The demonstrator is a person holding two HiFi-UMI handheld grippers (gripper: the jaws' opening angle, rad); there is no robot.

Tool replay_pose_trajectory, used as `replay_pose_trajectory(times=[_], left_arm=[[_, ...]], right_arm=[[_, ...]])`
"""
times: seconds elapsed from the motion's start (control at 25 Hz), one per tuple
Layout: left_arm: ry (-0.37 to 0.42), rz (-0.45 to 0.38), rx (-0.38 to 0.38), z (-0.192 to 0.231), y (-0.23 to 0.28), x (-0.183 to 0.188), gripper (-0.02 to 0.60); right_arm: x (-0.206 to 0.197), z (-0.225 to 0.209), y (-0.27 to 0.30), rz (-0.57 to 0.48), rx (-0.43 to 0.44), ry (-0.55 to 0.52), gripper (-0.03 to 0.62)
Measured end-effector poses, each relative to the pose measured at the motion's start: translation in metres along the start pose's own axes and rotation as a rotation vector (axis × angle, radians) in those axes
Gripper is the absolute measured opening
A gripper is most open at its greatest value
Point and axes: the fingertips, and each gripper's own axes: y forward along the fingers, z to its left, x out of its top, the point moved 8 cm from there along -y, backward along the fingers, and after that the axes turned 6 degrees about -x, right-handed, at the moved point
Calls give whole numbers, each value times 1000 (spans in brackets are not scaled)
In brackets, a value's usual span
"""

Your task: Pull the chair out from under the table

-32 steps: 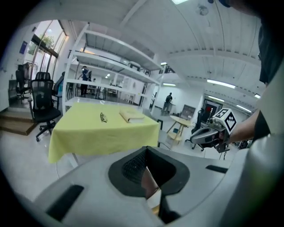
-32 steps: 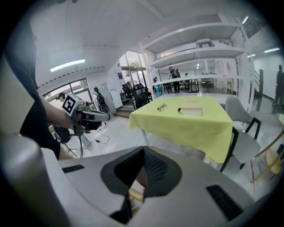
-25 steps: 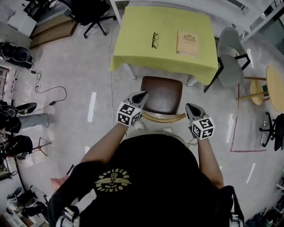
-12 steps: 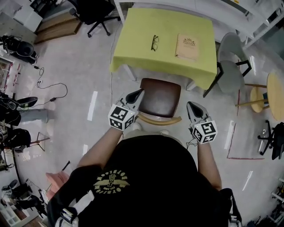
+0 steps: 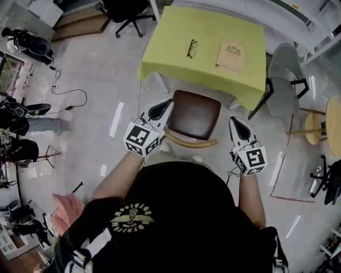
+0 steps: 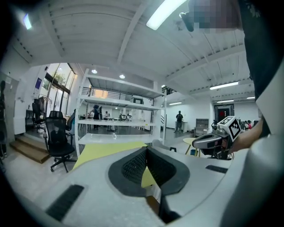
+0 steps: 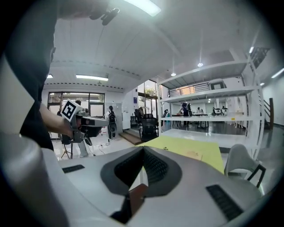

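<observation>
The chair (image 5: 195,113) has a brown seat and a curved wooden backrest (image 5: 189,142). It stands on the floor just in front of the yellow-clothed table (image 5: 176,58), with its back towards me. My left gripper (image 5: 164,107) hangs shut and empty over the chair's left side. My right gripper (image 5: 236,123) is shut and empty to the right of the seat, clear of it. In the left gripper view the jaws (image 6: 146,151) meet with nothing between them, and so do those in the right gripper view (image 7: 143,151). Both grippers point roughly level towards the table.
A pair of glasses (image 5: 192,48) and a tan book (image 5: 230,56) lie on the table. A grey chair (image 5: 281,80) stands at the table's right, a black office chair (image 5: 128,9) beyond it at the left. Cables (image 5: 69,96) and bags litter the left floor.
Both grippers have risen from beside the chair's backrest and look larger in the head view. They stay shut. The chair has kept its place by the table.
</observation>
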Motion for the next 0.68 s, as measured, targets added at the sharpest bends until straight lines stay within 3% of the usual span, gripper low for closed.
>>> replay_pose_trajectory(times=[0.4, 0.68], left_arm=[[91, -93, 18, -12, -16, 51, 9], [151, -110, 17, -1, -16, 65, 9]], right_arm=[[49, 3, -13, -106, -3, -49, 11], [64, 7, -5, -121, -17, -69, 11]])
